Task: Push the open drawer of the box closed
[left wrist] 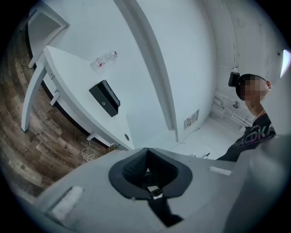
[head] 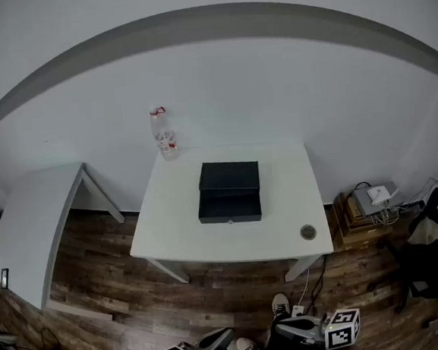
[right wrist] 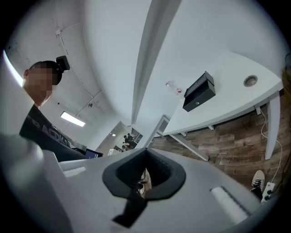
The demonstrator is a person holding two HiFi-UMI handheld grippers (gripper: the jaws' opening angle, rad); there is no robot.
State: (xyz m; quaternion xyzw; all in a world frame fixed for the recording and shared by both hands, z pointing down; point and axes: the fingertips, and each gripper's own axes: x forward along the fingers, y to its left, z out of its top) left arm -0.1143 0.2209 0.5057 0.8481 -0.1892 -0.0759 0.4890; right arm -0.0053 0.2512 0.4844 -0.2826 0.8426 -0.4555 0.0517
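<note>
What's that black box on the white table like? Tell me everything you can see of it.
The black box is a low, matte rectangular case lying flat near the middle of the white table. Its drawer stands pulled out toward the near edge, with a small pale knob centred on its front. Only the table touches it.

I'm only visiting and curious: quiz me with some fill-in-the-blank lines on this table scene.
The black box sits on a ___ table.
Its drawer stands ___.
The plastic bottle stands at the table's far ___ corner.
Both the left gripper and right gripper are ___ and empty.
Missing: white; open; left; shut.
</note>
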